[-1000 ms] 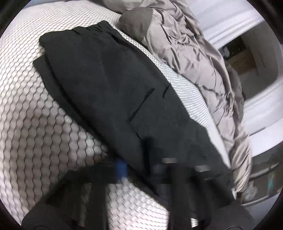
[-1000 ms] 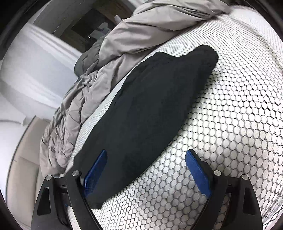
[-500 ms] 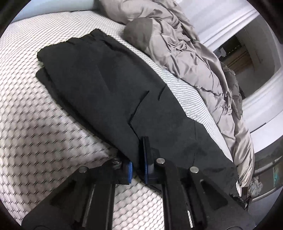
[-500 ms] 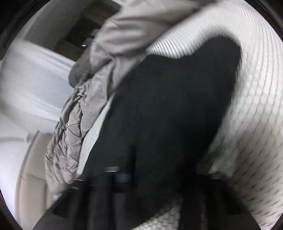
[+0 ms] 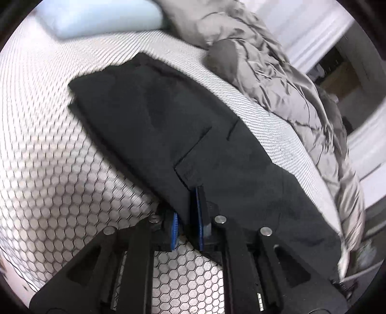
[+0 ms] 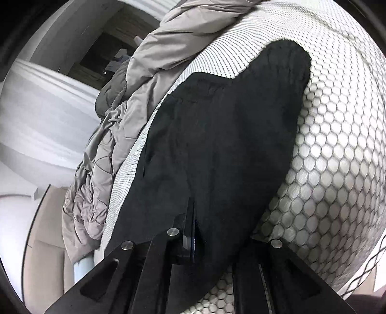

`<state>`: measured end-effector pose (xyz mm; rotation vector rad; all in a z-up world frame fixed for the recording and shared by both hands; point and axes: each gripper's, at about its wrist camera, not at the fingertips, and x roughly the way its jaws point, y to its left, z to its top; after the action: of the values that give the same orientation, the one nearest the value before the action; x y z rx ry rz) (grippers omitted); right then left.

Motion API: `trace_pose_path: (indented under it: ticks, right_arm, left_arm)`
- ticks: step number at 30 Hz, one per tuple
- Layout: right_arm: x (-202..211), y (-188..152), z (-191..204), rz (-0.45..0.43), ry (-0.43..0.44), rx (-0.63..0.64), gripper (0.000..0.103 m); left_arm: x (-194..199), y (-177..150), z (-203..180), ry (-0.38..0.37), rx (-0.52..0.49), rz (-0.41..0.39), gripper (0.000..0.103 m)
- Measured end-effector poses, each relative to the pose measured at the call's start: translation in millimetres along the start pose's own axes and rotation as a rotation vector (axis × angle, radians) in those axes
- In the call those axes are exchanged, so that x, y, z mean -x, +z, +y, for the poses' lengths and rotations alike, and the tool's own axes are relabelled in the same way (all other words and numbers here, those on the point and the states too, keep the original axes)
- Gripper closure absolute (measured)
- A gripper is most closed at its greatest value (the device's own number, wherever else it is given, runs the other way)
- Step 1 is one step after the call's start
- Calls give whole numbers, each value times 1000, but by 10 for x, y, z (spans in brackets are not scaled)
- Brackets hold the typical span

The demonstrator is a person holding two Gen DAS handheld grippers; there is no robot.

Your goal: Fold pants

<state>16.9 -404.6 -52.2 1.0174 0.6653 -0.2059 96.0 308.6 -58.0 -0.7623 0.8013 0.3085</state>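
Note:
Black pants [image 5: 193, 125] lie lengthwise on a bed with a white honeycomb-patterned cover [image 5: 60, 169]. In the left wrist view my left gripper [image 5: 188, 207] is shut on the near edge of the pants, and dark cloth fills the narrow gap between its blue pads. In the right wrist view the same pants [image 6: 229, 145] stretch away from the camera. There my right gripper [image 6: 202, 217] is shut on their near edge; only its left blue pad shows, and black cloth drapes over the other finger.
A crumpled grey quilt [image 5: 277, 72] lies along the far side of the pants, seen also in the right wrist view as a grey quilt [image 6: 125, 116]. A pale blue pillow [image 5: 101, 19] sits at the head of the bed. White walls and a dark doorway [image 6: 113, 43] lie beyond.
My right gripper went from wide open over the pants' edge to shut on the cloth. My left gripper stayed shut on the pants and shifted, so the pillow came into view.

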Motion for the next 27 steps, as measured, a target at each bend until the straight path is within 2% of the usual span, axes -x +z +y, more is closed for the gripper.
trace_pose_path:
  ticks: [3,8,10,11,13,15,17,22,23,24,26,27]
  right_arm:
    - [-8,78,-20,28,40,-22,95]
    - [-62,163,-151,89,46,-13,95]
    - [-72,183,-85,113,23,56,94]
    - [-71,186,-19,121,6,108,90]
    - [-88,148,111,147,-18,208,78]
    - [-96,99,175,150,4,231,59]
    - [-105,63,226,149,-16,260,57]
    - [-55,130,342,94,-120,350,50]
    - [17,180,327,56,-145,356,50]
    - [88,231,295,29,-166,352,44]
    - [243,355,208,-29,-191,342,32]
    - [348,414,173,-71,-214,347,30]
  left_arm:
    - [3,-28,141,23,50,2,94]
    - [38,-62,70,88,-4,-6,94]
    - [64,-64,34,102,-12,-6,93]
    - [80,-61,26,120,-16,2,89]
    - [103,-39,-8,131,-28,17,88]
    - [192,-40,-33,140,-53,12,87]
    - [279,-42,-78,141,-79,2,84]
    - [561,-133,-305,137,-165,-36,59]
    - [624,-157,-365,134,-186,-49,48]
    - [697,-197,-457,133,-221,-71,34]
    - [827,-284,-636,128,-290,-118,17]
    - [914,-356,-757,99,-341,-157,10]
